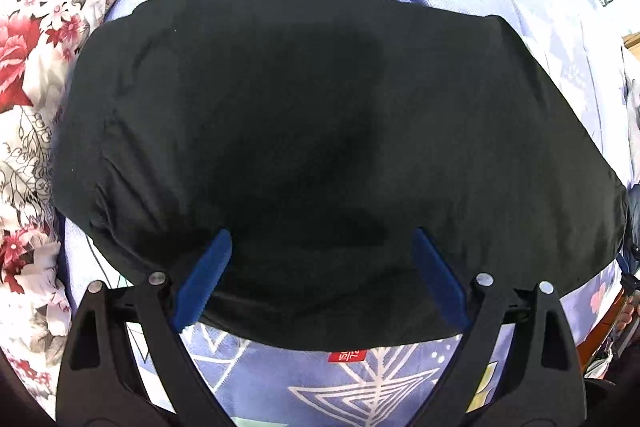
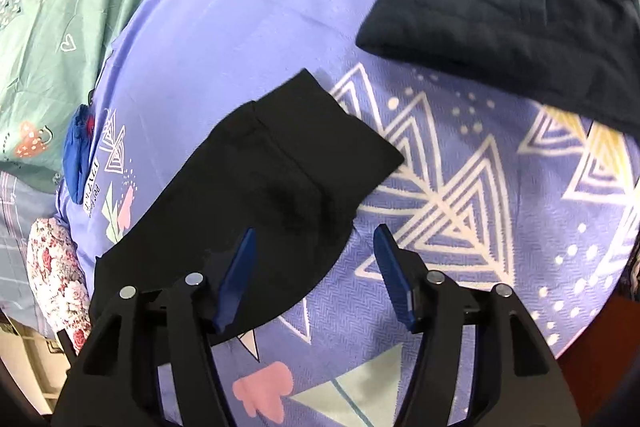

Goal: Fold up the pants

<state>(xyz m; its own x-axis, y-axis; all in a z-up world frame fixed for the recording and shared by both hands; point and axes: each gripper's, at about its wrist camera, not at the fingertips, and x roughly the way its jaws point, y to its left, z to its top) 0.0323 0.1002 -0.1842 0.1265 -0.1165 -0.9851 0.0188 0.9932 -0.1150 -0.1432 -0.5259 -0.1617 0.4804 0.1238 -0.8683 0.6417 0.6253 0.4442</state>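
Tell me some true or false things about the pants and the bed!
1. The black pants lie on a purple sheet. True.
2. The right tool is squeezing the pants. False: it is open, with nothing pinched.
3. A red tag peeks out at the pants' edge. True.
4. The left tool is shut tight. False: its fingers stand wide apart over the pants.
5. A second dark folded cloth lies on the bed. True.
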